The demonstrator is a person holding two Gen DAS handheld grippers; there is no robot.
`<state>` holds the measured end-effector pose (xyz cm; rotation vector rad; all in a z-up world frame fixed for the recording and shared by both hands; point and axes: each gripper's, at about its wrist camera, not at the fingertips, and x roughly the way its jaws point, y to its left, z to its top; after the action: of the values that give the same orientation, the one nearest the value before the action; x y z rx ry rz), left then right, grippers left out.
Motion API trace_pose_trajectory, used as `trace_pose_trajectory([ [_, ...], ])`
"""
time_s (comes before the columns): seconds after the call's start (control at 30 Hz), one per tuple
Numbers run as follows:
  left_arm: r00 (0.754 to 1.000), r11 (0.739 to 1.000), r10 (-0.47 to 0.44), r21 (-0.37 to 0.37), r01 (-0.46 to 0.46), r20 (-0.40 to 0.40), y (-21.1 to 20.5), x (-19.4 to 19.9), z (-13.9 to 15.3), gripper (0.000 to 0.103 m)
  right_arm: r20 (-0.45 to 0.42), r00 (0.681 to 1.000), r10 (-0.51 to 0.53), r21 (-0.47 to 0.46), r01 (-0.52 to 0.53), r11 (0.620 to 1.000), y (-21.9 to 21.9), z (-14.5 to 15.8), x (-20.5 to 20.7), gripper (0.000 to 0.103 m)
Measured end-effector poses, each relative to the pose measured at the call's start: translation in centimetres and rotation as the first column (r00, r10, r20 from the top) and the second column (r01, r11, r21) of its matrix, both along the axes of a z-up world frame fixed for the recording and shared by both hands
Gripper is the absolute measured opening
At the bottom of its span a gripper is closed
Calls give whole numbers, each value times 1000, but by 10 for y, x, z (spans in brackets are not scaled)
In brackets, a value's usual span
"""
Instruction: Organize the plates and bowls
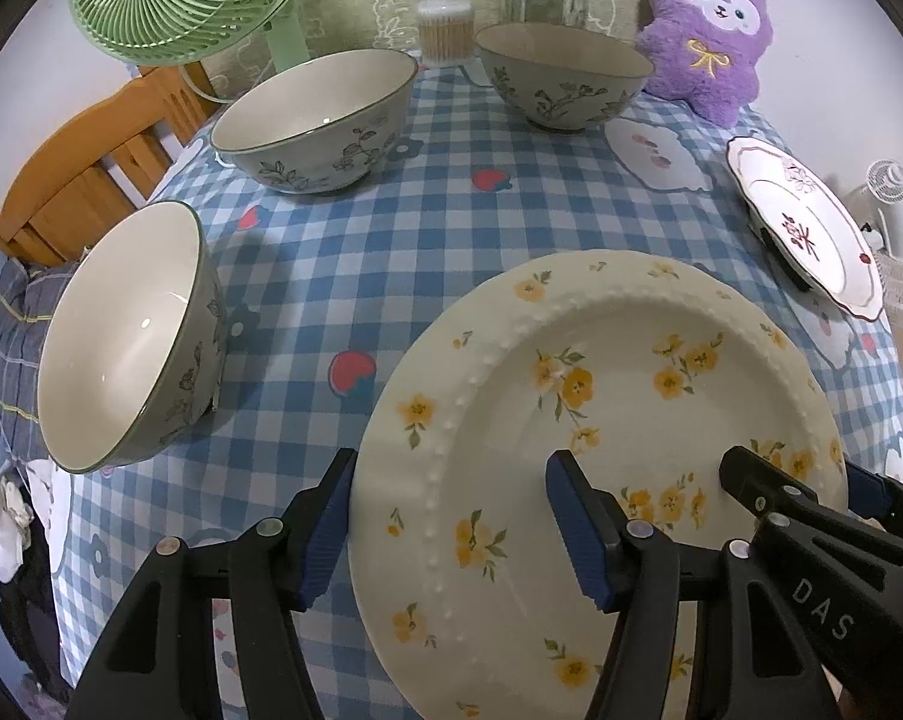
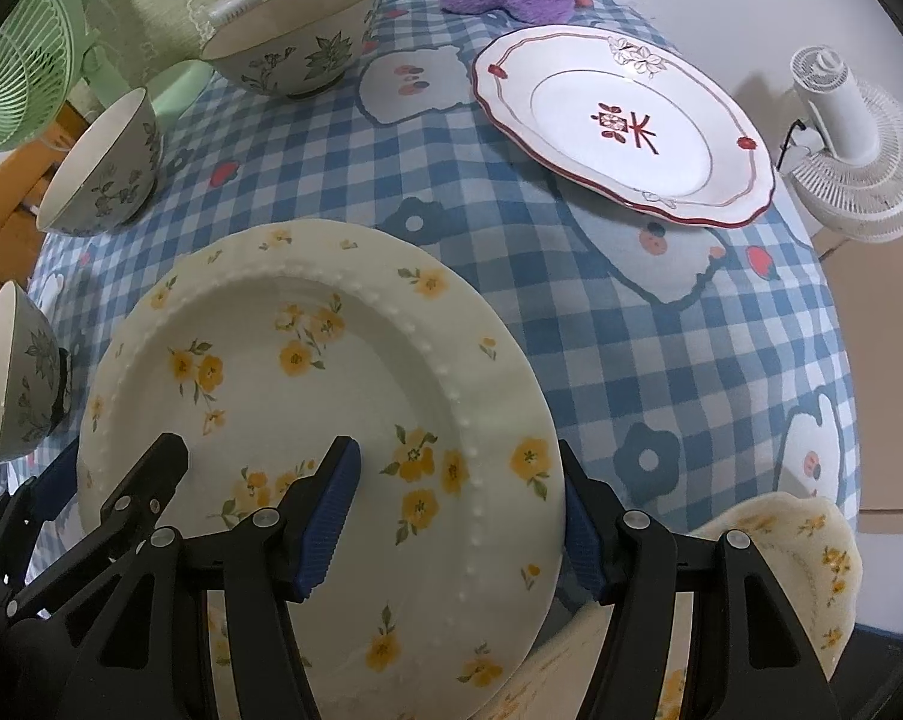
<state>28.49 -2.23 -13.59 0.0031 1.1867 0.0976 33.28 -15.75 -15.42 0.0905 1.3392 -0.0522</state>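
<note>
Left wrist view: looks forward and down along the left gripper (image 1: pixel 451 525) from the table's near left, close over the yellow-flowered plate (image 1: pixel 601 420), facing the far wall.
Right wrist view: looks forward and down along the right gripper (image 2: pixel 457 519) from the near right, equally close over the same plate (image 2: pixel 307 384).
Shared: that plate, each other's fingers, the checked tablecloth (image 1: pixel 391 240), three floral bowls, the red-rimmed plate (image 2: pixel 625 120), green fan, purple plush toy.
</note>
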Motion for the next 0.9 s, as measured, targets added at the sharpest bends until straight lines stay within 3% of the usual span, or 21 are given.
trace_pose_trajectory([
  [0.9,991,994,-107,-20,109,84,-15,-38,47,63,94,992,-83,-36,87,996,-10,58,-50,66],
])
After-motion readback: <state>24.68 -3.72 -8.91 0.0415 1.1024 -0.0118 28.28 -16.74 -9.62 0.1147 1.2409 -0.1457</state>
